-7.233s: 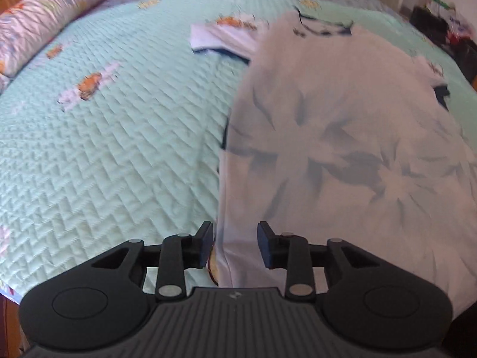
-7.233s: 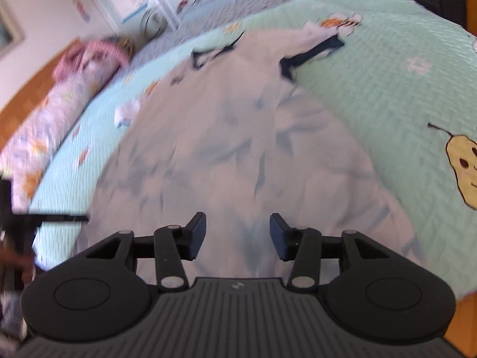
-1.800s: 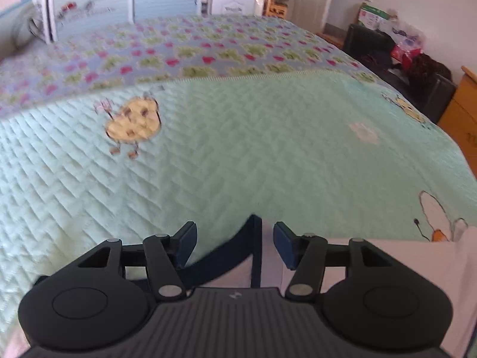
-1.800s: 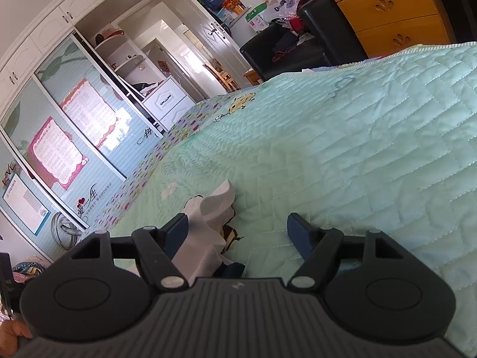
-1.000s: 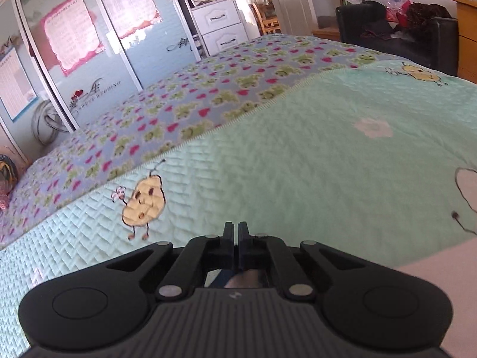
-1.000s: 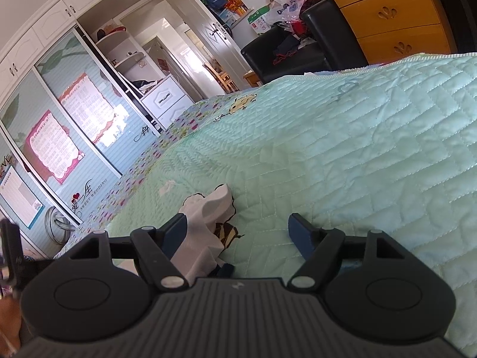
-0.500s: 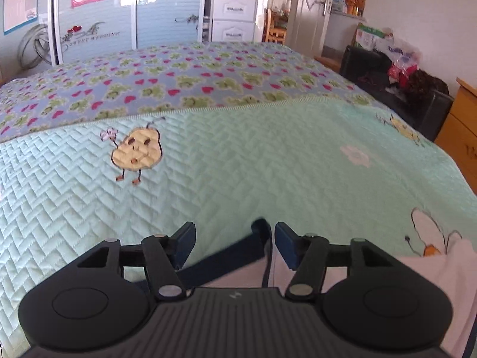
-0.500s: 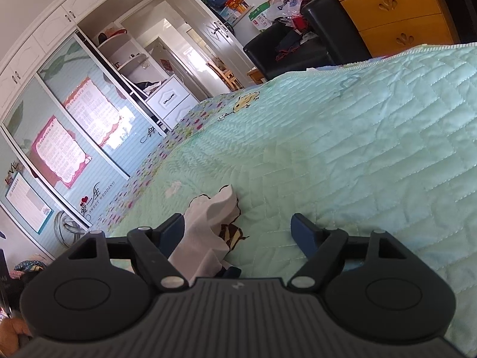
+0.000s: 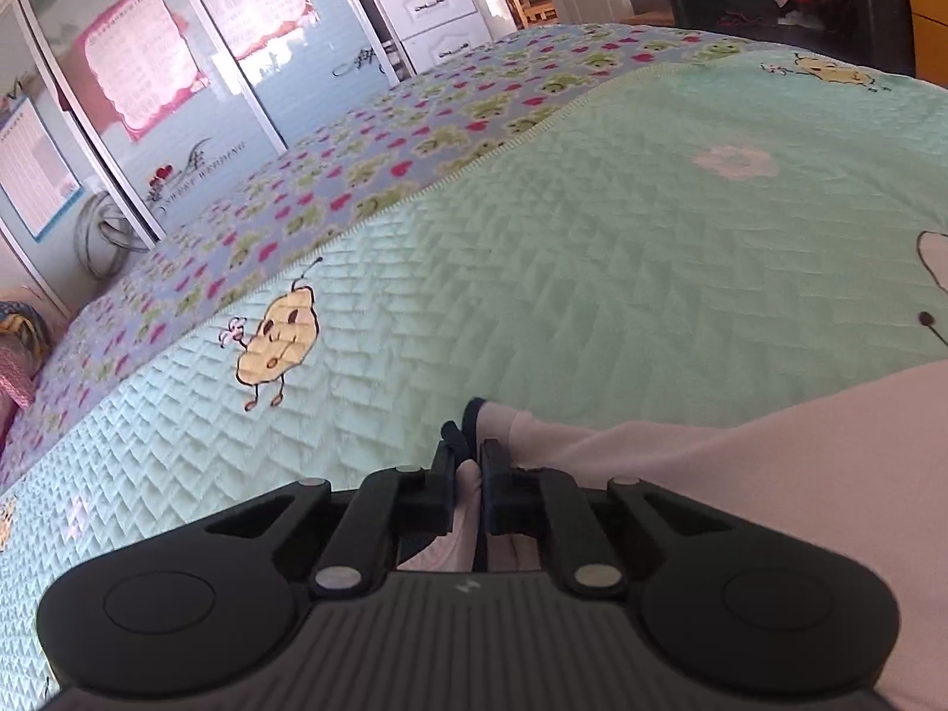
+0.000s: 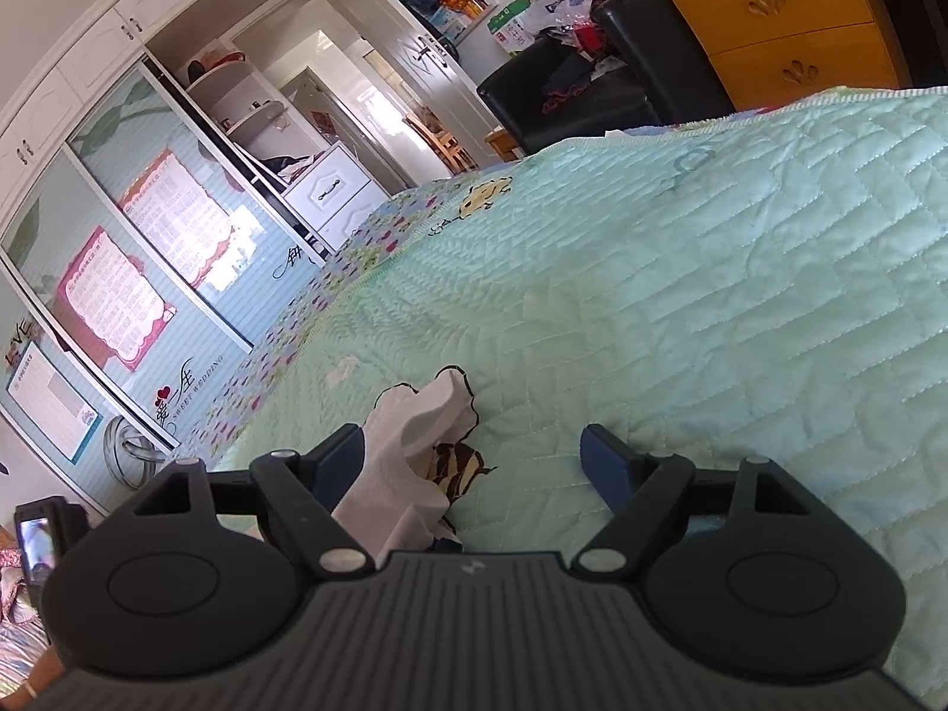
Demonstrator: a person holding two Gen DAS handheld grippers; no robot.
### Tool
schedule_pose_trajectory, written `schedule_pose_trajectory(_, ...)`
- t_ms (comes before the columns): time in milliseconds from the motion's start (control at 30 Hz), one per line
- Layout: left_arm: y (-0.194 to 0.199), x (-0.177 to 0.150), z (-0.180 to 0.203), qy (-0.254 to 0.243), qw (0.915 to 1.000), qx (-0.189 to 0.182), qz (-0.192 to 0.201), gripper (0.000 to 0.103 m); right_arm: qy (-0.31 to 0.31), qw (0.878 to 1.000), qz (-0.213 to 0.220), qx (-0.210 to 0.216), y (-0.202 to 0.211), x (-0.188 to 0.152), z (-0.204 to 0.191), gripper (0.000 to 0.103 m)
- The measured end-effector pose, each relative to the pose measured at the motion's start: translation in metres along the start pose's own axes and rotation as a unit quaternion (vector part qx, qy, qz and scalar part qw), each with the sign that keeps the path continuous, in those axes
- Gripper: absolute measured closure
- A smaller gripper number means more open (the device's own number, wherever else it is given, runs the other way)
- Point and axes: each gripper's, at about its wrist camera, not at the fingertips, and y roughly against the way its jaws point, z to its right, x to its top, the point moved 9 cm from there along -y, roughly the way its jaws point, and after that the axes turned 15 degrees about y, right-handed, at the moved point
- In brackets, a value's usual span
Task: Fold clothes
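Observation:
A pale T-shirt (image 9: 740, 474) with navy trim lies on the mint quilted bedspread (image 9: 592, 237), filling the lower right of the left wrist view. My left gripper (image 9: 468, 462) is shut on a navy-edged part of that shirt. In the right wrist view my right gripper (image 10: 474, 456) stands wide open low over the bed. A bunched white piece of the shirt (image 10: 415, 444) rises against its left finger (image 10: 338, 456), not pinched. Most of the shirt is hidden in that view.
A floral blanket (image 9: 415, 118) covers the far side of the bed. Beyond it stand sliding wardrobe doors (image 10: 148, 266), a white drawer unit (image 9: 432, 18), a black sofa (image 10: 592, 95) with bags and an orange dresser (image 10: 770, 12). Open quilt stretches ahead of both grippers.
The left gripper was open around the navy edge half a second ago and has shut on it, and its view has swung. The right gripper has stayed open and barely moved.

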Motion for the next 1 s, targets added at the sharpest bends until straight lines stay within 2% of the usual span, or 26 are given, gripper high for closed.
schedule_pose_trajectory(300,-0.020,0.007,-0.014,-0.001,0.9993,0.037,-0.006,0.095,-0.012,1.000,-0.016,0.008,0.003,0.005,0.001,0.022)
schedule_pose_trajectory(533,-0.025,0.006,-0.023,-0.005,0.9989,0.047,0.004,0.095,-0.039,0.999,-0.003,0.020,0.014,0.022,0.010,0.022)
schedule_pose_trajectory(667,-0.029,0.008,-0.030,0.003,0.9987,0.052,0.003,0.095,-0.074,0.993,-0.032,0.085,0.028,0.042,0.009,0.022)
schedule_pose_trajectory(767,-0.033,0.010,-0.035,0.009,0.9984,0.056,0.002,0.094,-0.077,0.987,-0.031,0.136,0.039,0.054,0.007,0.018)
schedule_pose_trajectory(900,-0.034,0.011,-0.036,0.019,0.9978,0.063,0.006,0.095,-0.073,0.983,-0.074,0.150,0.023,0.040,0.006,0.018)
schedule_pose_trajectory(1000,-0.024,0.015,-0.040,0.061,0.9973,0.041,0.008,0.090,-0.076,0.976,-0.121,0.164,0.002,0.019,0.000,0.018)
